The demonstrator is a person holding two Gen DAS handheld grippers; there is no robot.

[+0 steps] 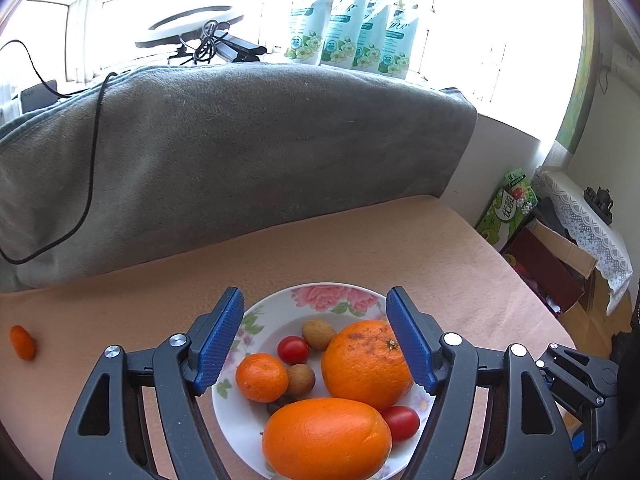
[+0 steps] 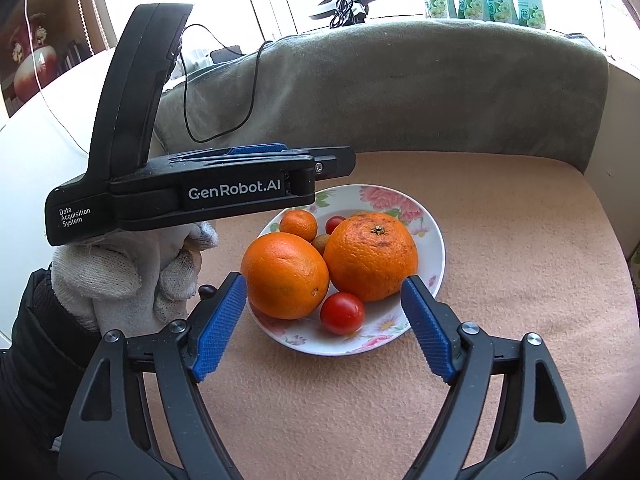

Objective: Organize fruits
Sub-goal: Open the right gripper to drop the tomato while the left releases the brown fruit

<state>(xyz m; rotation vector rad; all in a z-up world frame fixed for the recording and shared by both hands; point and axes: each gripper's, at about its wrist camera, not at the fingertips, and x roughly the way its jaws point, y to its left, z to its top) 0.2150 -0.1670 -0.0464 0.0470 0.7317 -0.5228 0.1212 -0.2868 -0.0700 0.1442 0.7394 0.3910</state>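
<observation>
Fruit's piled on the floral plate (image 1: pixel 280 300) mid-cloth; one small orange fruit (image 1: pixel 23 343) sits well apart, far left; my left gripper (image 1: pixel 316 340) and right gripper (image 2: pixel 324 320) both hover spread, gripping nothing; I reckon that stray's next, so left reaches over.
</observation>
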